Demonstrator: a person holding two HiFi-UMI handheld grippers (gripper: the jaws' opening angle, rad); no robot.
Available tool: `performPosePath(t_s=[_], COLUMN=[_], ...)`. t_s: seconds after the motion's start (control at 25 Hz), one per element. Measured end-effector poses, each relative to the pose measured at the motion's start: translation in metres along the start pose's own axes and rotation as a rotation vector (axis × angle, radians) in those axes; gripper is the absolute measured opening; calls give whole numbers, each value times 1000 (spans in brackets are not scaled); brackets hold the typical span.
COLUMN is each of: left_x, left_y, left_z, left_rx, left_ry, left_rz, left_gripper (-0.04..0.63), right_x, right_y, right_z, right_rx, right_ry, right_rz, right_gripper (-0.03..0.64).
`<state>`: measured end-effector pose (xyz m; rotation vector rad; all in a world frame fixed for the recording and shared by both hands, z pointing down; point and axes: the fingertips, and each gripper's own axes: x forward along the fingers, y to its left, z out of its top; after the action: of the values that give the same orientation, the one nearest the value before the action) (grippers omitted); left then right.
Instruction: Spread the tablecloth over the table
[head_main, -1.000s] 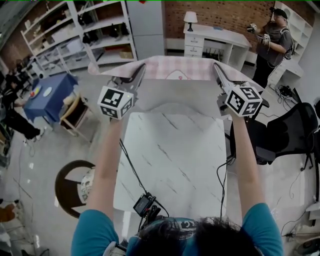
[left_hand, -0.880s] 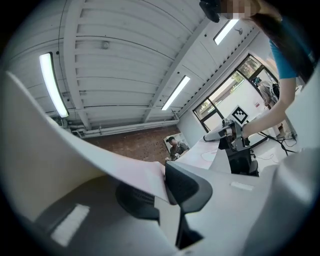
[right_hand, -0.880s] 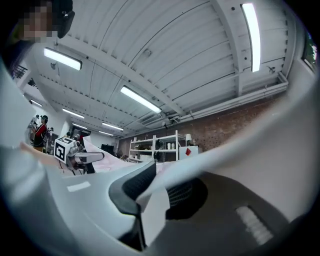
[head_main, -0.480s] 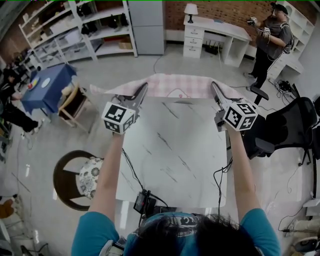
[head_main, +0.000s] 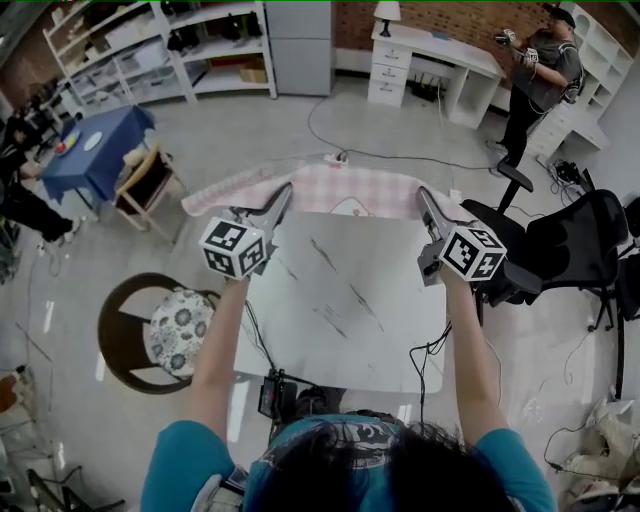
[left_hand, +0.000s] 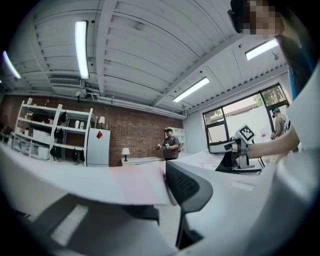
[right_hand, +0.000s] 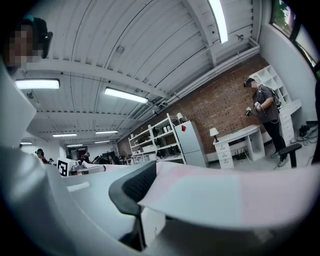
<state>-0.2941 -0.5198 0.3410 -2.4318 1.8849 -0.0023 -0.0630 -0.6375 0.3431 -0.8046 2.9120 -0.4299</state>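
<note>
1. Pink-and-white checked tablecloth (head_main: 345, 188) is stretched as a narrow band between the two grippers, along the far edge of the table (head_main: 340, 310). Whether it rests on the top or hangs just above it cannot be told.
2. The table top is white with grey marble veining and is almost wholly bare; the cloth reaches no further than the far edge.
3. The left gripper (head_main: 283, 192) has its jaws nearly together, pinched on the hem near the cloth's left end. A loose flap runs on past it to the left. In its own view the tablecloth (left_hand: 125, 184) comes out flat from between the jaws.
4. The right gripper (head_main: 422, 194) has its jaws nearly together, clamped on the hem near the right end. In its own view the tablecloth (right_hand: 225, 195) lies between the jaws.
5. Both grippers point away from the person, arms extended over the table's two sides.
6. Surroundings: a stool (head_main: 178, 335) with a flowered cushion left of the table, a black office chair (head_main: 575, 250) to the right, a blue-covered table (head_main: 95, 160) far left, a person (head_main: 540, 70) standing by a white desk (head_main: 435, 60).
</note>
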Motion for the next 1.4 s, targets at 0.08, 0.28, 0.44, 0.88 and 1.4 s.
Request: performPosePath(t_s=[0.08, 0.28, 0.44, 0.88, 1.4], left_x=[-17, -53, -74, -142, -210], left_y=[-10, -32, -57, -102, -147], left_z=[-17, -51, -71, -144, -218], left_rx=[-44, -119, -186, -481, -711], left_ry=[20, 69, 101, 180, 273], left_rz=[2, 41, 48, 76, 132], left_gripper=[63, 61, 63, 64, 92], right_x=[-16, -52, -82, -147, -210], right_y=[7, 19, 21, 42, 68], right_z=[-21, -70, -95, -173, -256], right_rx=[35, 143, 209, 385, 552], right_ry=[22, 54, 67, 108, 193], right_rz=[-1, -9, -14, -4, -20], right_gripper=[51, 51, 51, 51, 51])
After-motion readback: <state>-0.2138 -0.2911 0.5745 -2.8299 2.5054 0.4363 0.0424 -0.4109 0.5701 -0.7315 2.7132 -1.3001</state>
